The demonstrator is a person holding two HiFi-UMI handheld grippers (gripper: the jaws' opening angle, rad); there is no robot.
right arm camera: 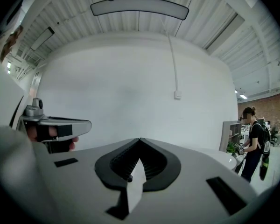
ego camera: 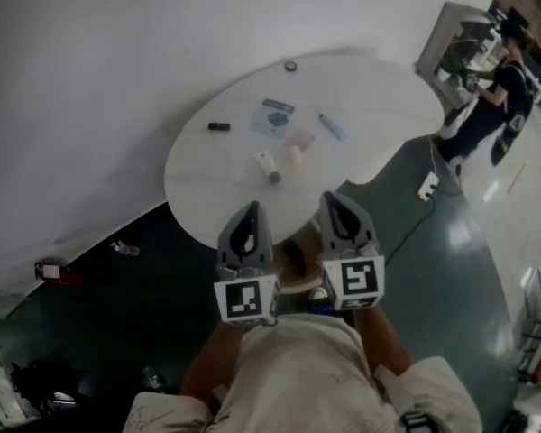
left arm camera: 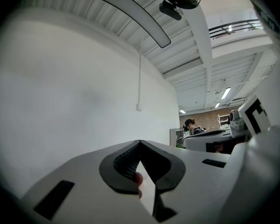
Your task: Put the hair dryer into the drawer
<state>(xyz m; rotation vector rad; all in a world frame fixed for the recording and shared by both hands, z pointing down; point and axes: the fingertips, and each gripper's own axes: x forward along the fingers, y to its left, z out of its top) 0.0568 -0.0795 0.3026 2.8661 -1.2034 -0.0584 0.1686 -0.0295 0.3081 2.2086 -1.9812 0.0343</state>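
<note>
White wall (ego camera: pixel 117 61) and dark green floor (ego camera: pixel 451 269) filled most of the head view, with a round white desk (ego camera: pixel 207 183) against the wall. The wearer's pale shirt (ego camera: pixel 298 368) was at the bottom edge, and another person (ego camera: pixel 496 97) stood far off at top right. Left gripper (ego camera: pixel 250 207) and right gripper (ego camera: pixel 335 198) were held side by side, level, over the near desk edge and close to the body. Both were empty, each with its jaws together and tips touching. Through the small gap under the left tips a pinkish blob showed, too unclear to name. On the desk, well ahead of both grippers, lay a blue-white packet (ego camera: pixel 273 115), a pinkish cup-like thing (ego camera: pixel 298 144), a white cylinder (ego camera: pixel 268 166), a bluish pen-like stick (ego camera: pixel 332 126), a small black piece (ego camera: pixel 218 126) and a small ring (ego camera: pixel 290 66) at the far edge. Couldn't tell a hair dryer or a drawer among these. A white power strip (ego camera: pixel 428 186) lay on the floor right of the desk, and a red item (ego camera: pixel 50 271) on the floor at left.
</note>
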